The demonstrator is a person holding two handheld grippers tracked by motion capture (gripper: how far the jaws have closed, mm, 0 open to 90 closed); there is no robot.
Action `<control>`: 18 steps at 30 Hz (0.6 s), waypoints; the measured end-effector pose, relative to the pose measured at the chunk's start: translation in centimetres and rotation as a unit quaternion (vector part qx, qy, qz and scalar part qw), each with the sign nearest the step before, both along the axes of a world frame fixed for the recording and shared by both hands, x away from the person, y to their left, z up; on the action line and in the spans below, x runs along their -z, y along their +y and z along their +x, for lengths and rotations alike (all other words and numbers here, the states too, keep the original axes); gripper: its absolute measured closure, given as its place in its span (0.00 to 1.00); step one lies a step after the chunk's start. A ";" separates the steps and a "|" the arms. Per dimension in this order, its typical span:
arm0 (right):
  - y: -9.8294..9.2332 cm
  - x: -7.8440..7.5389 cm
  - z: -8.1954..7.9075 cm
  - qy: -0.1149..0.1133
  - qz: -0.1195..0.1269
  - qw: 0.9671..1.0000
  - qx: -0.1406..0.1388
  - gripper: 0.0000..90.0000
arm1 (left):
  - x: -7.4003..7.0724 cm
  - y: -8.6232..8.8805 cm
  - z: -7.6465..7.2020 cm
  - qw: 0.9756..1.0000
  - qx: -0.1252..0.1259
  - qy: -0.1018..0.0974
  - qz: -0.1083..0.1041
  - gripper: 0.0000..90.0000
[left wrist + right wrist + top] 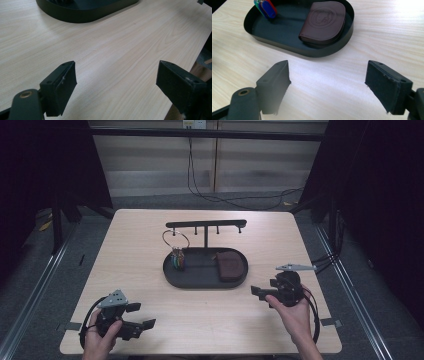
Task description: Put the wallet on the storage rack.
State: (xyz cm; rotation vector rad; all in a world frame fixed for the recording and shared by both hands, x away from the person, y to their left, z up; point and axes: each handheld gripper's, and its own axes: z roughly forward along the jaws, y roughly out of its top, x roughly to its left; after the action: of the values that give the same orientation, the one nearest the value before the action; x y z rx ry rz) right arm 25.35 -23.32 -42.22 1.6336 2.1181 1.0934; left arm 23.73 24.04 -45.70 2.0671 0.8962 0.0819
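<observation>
A black oval tray with a T-shaped hook stand stands at the table's middle. Inside it, a brown zipped pouch lies on the right. Colourful key tags on a metal ring sit on the left. My right gripper hovers just right of the tray, jaws wide apart and empty; in the right gripper view it faces the pouch, the tags and the tray's rim. My left gripper rests open near the front left edge, empty, with the tray farther off.
The light wooden table is bare around the tray. Dark curtains flank it and a cable runs across the floor behind. The table's near edge lies close under both hands.
</observation>
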 end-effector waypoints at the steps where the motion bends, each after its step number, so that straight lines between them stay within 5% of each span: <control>1: -0.1 0.1 -0.4 -0.003 -0.003 1.000 -0.004 0.21 | 0.0 0.0 0.0 1.000 0.001 -0.001 0.000 0.18; 18: -1.4 4.1 -5.9 0.006 -0.017 1.000 0.012 0.22 | -0.1 -0.1 -0.1 1.000 0.003 -0.005 0.006 0.18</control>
State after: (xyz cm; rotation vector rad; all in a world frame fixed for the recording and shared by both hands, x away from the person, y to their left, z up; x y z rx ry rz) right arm 19.43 -24.74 -46.35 1.6512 2.1073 1.0379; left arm 23.63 23.96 -45.62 2.0785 0.8849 0.0948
